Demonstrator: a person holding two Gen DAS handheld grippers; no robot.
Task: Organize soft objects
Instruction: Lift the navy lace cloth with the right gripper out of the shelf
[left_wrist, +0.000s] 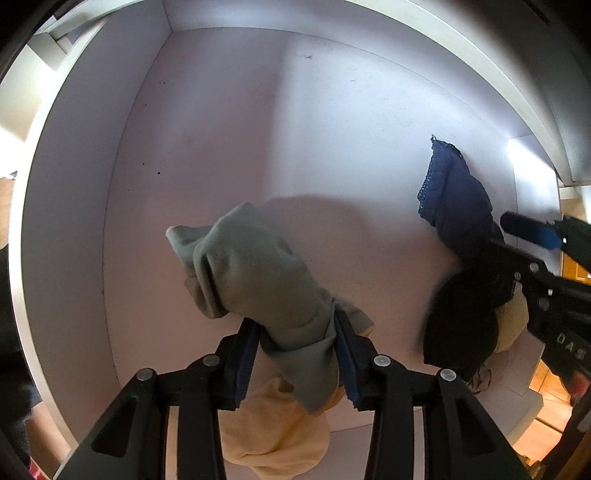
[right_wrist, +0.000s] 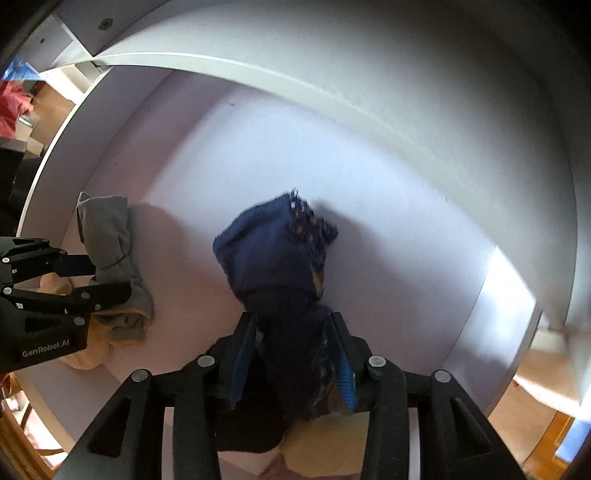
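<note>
Left gripper (left_wrist: 297, 350) jaws clench a grey-green cloth (left_wrist: 255, 273) over the white drawer (left_wrist: 221, 129); right gripper (right_wrist: 295, 354) jaws pinch a navy cloth (right_wrist: 273, 254) — both cloths hang inside it, well apart.

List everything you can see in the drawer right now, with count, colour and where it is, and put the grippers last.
Drawer: one, white, holding all the clothes.
Grey cloth: one, grey-green, left part of the drawer, between the left fingers.
Navy cloth: one, dark blue with a lace edge, right part, between the right fingers.
Yellow cloth: pale yellow, under the grey cloth; more yellow shows under the navy cloth, count unclear.
Black cloth: one, black, beside the navy cloth.
Left gripper: black with blue pads, clamped on the grey cloth.
Right gripper: same kind, clamped on the navy cloth.
</note>
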